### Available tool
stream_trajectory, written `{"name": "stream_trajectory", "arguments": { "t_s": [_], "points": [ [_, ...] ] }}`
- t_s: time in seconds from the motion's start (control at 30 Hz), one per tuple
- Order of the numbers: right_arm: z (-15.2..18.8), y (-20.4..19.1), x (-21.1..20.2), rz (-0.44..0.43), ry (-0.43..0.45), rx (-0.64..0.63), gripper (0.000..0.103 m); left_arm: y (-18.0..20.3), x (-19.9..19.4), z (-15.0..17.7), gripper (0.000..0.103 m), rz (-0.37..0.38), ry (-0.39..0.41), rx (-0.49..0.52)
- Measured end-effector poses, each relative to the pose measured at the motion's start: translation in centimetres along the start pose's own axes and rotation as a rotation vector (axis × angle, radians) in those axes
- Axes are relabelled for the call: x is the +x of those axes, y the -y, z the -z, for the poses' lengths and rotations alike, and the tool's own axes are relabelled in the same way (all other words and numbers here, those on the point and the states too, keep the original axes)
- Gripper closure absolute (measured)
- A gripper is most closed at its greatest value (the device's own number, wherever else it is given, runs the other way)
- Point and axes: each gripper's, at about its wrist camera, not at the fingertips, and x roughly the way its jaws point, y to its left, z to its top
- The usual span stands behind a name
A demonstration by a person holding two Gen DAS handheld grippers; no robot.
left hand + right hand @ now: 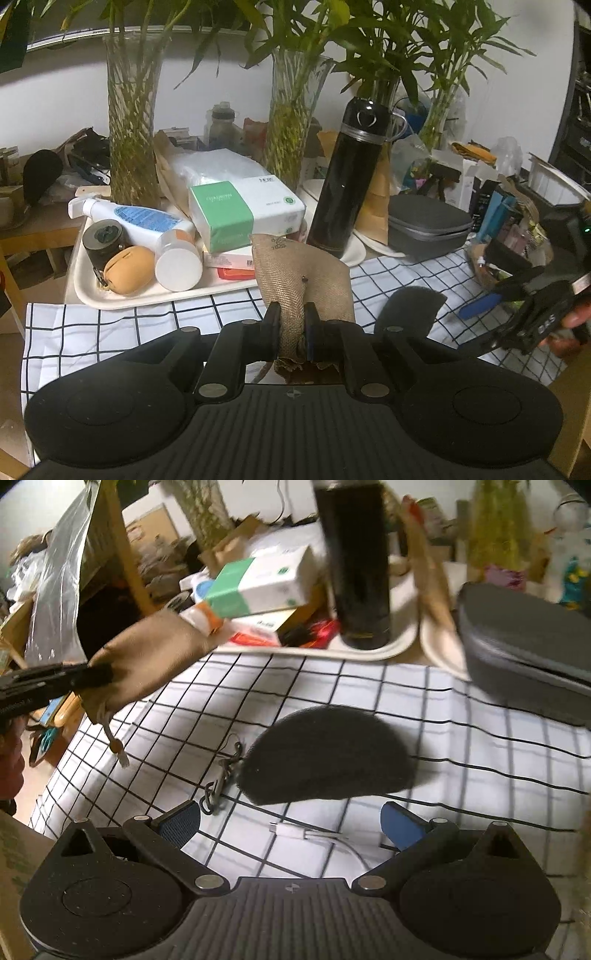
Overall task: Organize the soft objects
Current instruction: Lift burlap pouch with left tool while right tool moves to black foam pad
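Observation:
My left gripper (291,325) is shut on a tan burlap pouch (303,284) and holds it above the checked cloth (110,325). The pouch also shows at the left of the right wrist view (144,661), held in the air with its drawstring hanging down. A dark grey felt pouch (325,753) lies on the cloth just ahead of my right gripper (291,823), which is open and empty. The felt pouch also shows in the left wrist view (410,306). My right gripper appears at the right edge there (532,306).
A white tray (147,295) holds a tissue box (243,210), spray bottle (136,218) and small jars. A black flask (351,177) stands on a plate. A grey hard case (524,646) sits at the right. A keyring cord (221,771) and white cable (314,836) lie on the cloth.

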Motion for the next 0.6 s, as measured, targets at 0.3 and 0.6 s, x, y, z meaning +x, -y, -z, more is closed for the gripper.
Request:
{"name": "stream_trajectory", "arguments": {
  "t_s": [0.3, 0.6],
  "points": [
    [-1.8, -0.9, 3.6, 0.025, 0.005, -0.037, 0.000, -0.5, -0.6, -0.6, 0.090, 0.005, 0.025, -0.015],
    [-3.4, -2.2, 6.3, 0.143, 0.054, -0.101, 0.000, -1.1, -0.4, -0.5, 0.090, -0.004, 0.013, -0.018]
  ]
}}
